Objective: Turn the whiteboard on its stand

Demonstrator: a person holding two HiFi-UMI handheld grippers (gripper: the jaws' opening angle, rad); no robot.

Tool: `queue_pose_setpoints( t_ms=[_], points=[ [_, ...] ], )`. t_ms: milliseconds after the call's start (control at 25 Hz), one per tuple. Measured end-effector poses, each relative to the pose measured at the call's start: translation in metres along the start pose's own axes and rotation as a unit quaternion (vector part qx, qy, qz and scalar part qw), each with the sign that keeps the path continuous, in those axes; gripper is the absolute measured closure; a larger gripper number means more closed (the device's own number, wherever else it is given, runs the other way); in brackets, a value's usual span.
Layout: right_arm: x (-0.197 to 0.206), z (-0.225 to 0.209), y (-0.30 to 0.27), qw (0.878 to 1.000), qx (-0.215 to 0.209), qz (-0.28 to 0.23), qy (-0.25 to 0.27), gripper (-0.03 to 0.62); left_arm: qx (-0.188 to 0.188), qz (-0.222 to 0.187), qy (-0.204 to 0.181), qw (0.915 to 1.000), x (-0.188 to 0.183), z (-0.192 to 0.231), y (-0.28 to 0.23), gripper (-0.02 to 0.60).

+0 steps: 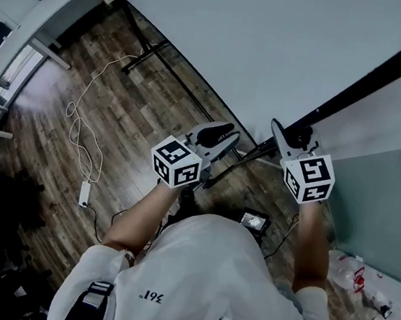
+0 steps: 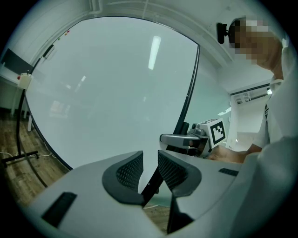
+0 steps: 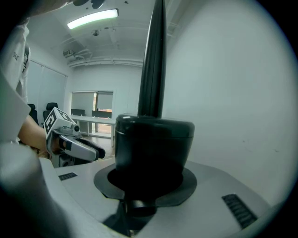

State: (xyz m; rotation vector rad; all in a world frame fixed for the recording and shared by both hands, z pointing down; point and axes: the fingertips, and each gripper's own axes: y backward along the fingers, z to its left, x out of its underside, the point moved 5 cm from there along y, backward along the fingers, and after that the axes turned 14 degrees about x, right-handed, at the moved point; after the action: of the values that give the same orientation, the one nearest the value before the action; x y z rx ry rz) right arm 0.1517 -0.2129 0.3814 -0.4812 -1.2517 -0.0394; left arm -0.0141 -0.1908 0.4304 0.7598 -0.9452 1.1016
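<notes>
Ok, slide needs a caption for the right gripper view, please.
Right gripper clamped on the black knob beside the whiteboard, left gripper nearby.

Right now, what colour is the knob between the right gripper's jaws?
Black, glossy on top; the right gripper view shows the knob best.

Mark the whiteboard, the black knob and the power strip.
whiteboard (image 1: 274, 48), head view, middle of its white face
black knob (image 3: 153, 139), right gripper view, its side wall
power strip (image 1: 85, 194), head view, middle of its body
</notes>
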Motion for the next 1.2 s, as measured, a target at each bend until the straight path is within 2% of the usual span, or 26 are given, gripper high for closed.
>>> queue_pose_setpoints(
  t_ms=[560, 1200],
  points=[
    [0.000, -0.028, -0.014, 0.999, -0.032, -0.009, 0.025, 0.451, 0.003, 0.010, -0.001, 0.9999, 0.001, 0.002, -0.008, 0.494],
    [-0.001, -0.087, -0.056, 0.998, -0.044, -0.012, 0.047, 0.445, -0.023, 0.014, 0.002, 0.9996, -0.002, 0.019, 0.002, 0.493]
  ],
)
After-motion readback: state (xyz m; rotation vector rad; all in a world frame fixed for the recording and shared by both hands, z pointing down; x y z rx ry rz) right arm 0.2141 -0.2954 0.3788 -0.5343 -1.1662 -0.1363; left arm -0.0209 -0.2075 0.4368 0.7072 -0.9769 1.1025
